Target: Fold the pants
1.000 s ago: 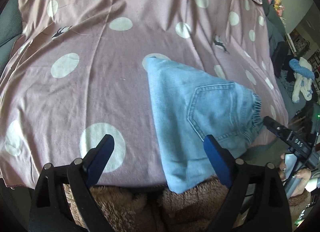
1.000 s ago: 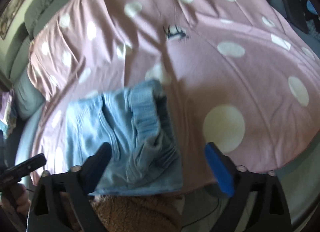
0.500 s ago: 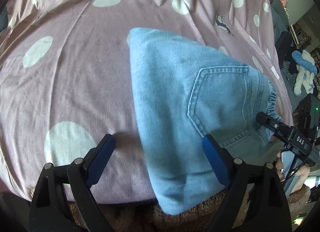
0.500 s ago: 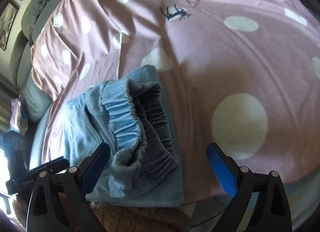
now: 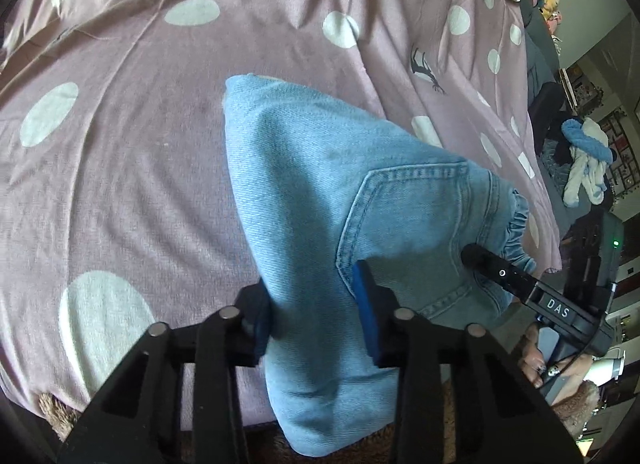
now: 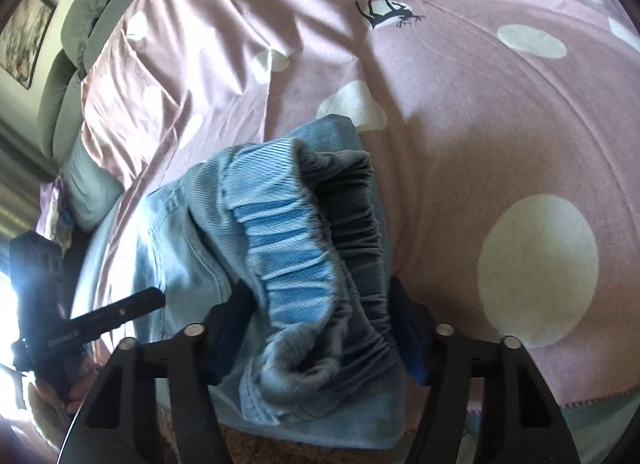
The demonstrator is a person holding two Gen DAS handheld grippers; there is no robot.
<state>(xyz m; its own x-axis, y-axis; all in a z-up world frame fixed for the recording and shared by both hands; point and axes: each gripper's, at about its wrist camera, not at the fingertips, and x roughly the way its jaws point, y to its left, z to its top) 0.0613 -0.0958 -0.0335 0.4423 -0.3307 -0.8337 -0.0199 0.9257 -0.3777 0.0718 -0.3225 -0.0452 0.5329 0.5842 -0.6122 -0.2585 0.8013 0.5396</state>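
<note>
The left hand-held gripper point(image 5: 316, 308) has its blue-padded jaws narrowing around the near edge of a pair of light blue denim pants point(image 5: 320, 192), with a thick fold of cloth bunched between them; the pads look to be pressing on the fabric already. The right hand-held gripper point(image 6: 320, 328) is closing too, its jaws standing wider because they straddle the bulky gathered elastic waistband point(image 6: 304, 260), and the ruffled band fills the gap and touches both sides. Each gripper takes one end of the same near edge, likely so the person can lift and carry that edge over evenly in one fold. In the left wrist view the other gripper reaches in from the right beside the back pocket point(image 5: 408, 220), held by a hand point(image 5: 540, 364) with a fuzzy brown cuff. The pants lie already doubled into a compact bundle at the near edge of a bed, their far corner pointing away up the bed. Under them spreads a mauve sheet with white polka dots point(image 5: 140, 136) and small dark deer prints point(image 6: 388, 14), creased but fairly flat. Farther out are a grey headboard point(image 6: 80, 4) with framed pictures on the wall, and, past the other side of the bed, a heap of blue and white cloth point(image 5: 586, 156) and soft toys.
</note>
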